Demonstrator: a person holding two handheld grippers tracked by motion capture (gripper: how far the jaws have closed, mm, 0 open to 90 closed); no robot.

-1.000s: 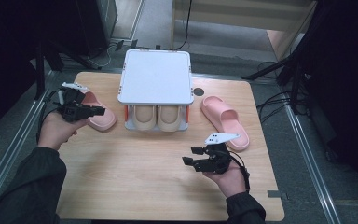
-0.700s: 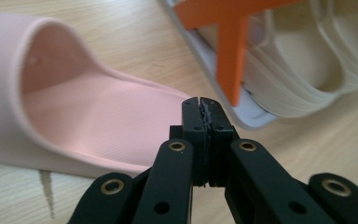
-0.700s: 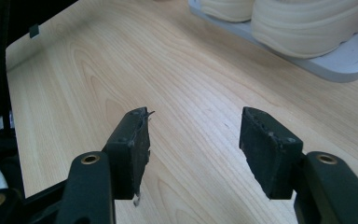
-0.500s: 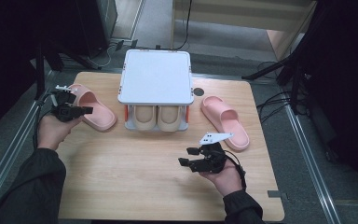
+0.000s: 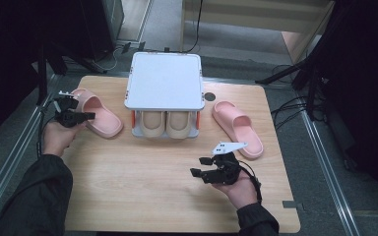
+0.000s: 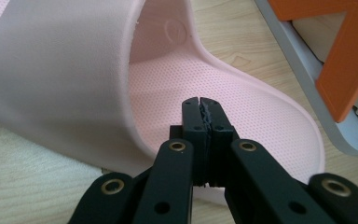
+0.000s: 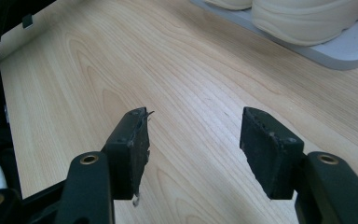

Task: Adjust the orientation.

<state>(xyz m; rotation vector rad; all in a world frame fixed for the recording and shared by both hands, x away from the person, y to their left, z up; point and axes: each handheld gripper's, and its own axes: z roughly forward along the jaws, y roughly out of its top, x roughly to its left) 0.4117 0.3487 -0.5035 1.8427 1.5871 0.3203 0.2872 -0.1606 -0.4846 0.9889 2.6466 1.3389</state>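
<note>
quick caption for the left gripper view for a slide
Shut left tongs poised above the heel end of a pink slipper on the wooden table, beside the rack's orange post.

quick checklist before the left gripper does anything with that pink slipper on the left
1. Left gripper jaws: pressed together with nothing between them, so no hold on the slipper. Not ok for a lift.
2. Left pink slipper position: flat on the table, sole down, opening toward the gripper. Ok.
3. Tips over the slipper: in the left gripper view they sit above the dotted insole, beside the strap. Contact: cannot tell.
4. Rack clearance: its grey and orange corner is close to the slipper's far edge. Ok, but tight.
5. Right gripper: open, over bare wood, away from the left side. Ok.
6. Rack's lower shelf: two beige shoes occupy it. Free slot: cannot tell.
</note>
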